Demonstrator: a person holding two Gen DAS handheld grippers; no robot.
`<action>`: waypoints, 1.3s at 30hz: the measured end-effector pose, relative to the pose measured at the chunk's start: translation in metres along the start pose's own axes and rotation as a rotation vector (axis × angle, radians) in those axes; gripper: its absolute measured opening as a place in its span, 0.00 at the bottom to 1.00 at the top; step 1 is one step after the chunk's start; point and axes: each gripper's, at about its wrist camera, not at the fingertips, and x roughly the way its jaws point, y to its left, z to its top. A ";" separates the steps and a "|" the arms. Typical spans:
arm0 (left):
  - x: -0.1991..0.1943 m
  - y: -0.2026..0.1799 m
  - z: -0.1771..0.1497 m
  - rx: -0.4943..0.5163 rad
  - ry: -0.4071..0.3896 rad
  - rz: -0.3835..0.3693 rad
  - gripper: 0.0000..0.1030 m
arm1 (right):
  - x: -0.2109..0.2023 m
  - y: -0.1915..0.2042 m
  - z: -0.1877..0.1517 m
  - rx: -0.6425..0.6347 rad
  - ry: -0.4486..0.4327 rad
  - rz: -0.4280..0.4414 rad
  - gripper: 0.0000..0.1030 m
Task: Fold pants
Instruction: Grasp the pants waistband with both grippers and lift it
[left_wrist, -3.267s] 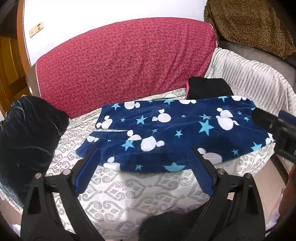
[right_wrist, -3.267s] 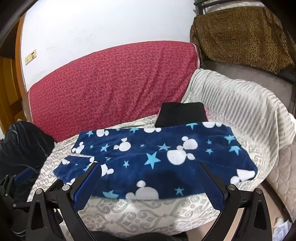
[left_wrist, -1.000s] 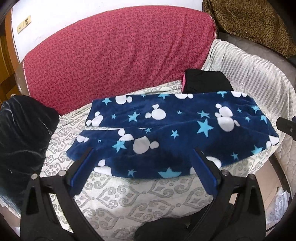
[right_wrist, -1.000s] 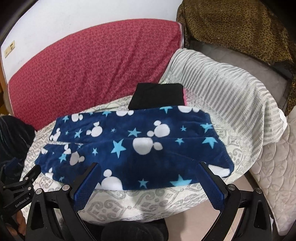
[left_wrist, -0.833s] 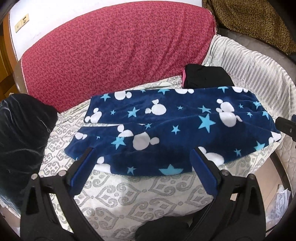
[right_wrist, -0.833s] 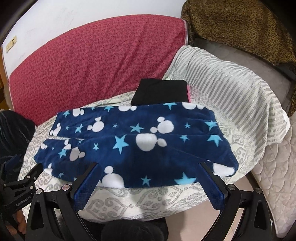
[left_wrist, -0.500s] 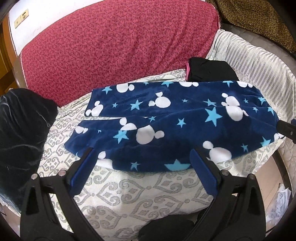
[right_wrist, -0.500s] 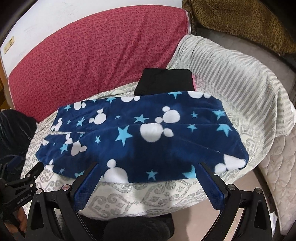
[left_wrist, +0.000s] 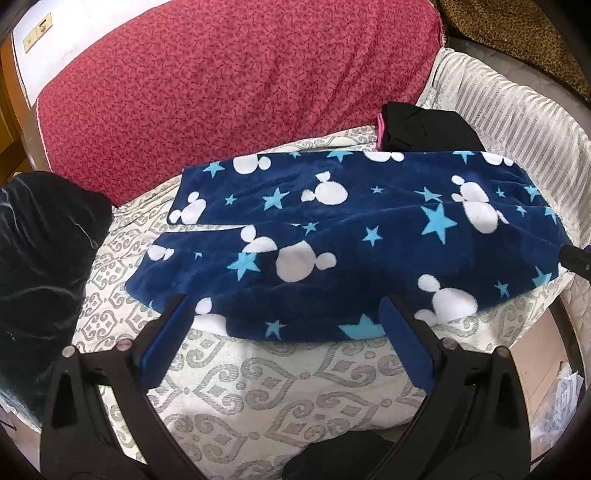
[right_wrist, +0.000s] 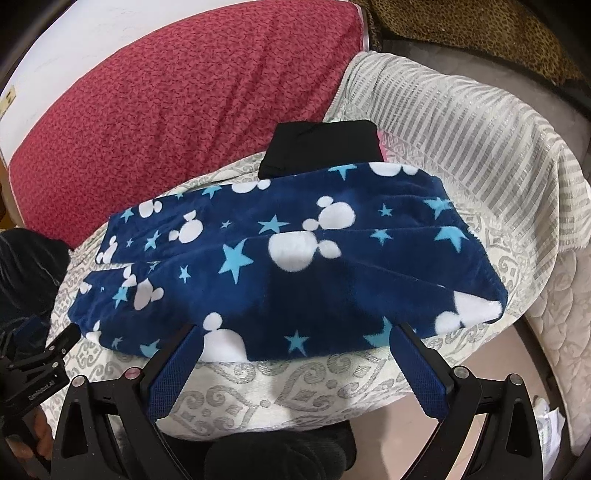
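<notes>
**Patterned bedcover, pants spread flat, both grippers empty**

White bedcover (left_wrist: 280, 384) with a grey scroll pattern fills the foreground in both wrist views, and it serves as the landmark for everything else. Nearest the cameras, just above its front part, the left gripper (left_wrist: 284, 314) stands with its blue-padded fingers spread wide, holding nothing; the fingertips reach the near hem of the pants without closing on it. The right gripper (right_wrist: 295, 343) is likewise wide apart and empty, its tips at the near edge of the fabric.

On the middle of the bedcover lie the pants (right_wrist: 288, 269), navy fleece with white mouse-head shapes and light blue stars, laid lengthwise across it, legs toward the left, waist toward the right edge. Behind the pants, at the cover's far side, a folded black garment (right_wrist: 321, 144) rests, partly tucked under them. Left of the cover sits a dark velvet bundle (left_wrist: 40, 266). Beyond it rises a red patterned cushion (left_wrist: 229, 81), with a striped grey throw (right_wrist: 461, 140) to the right.
</notes>
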 end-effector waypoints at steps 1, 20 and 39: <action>0.003 0.002 -0.001 -0.008 0.006 -0.002 0.97 | 0.003 -0.003 -0.001 0.007 0.000 0.007 0.96; 0.115 0.146 -0.054 -0.531 0.297 -0.098 0.94 | 0.084 -0.145 -0.039 0.595 0.201 0.184 0.57; 0.178 0.158 -0.044 -0.637 0.342 -0.114 0.15 | 0.109 -0.150 -0.020 0.611 0.056 0.078 0.19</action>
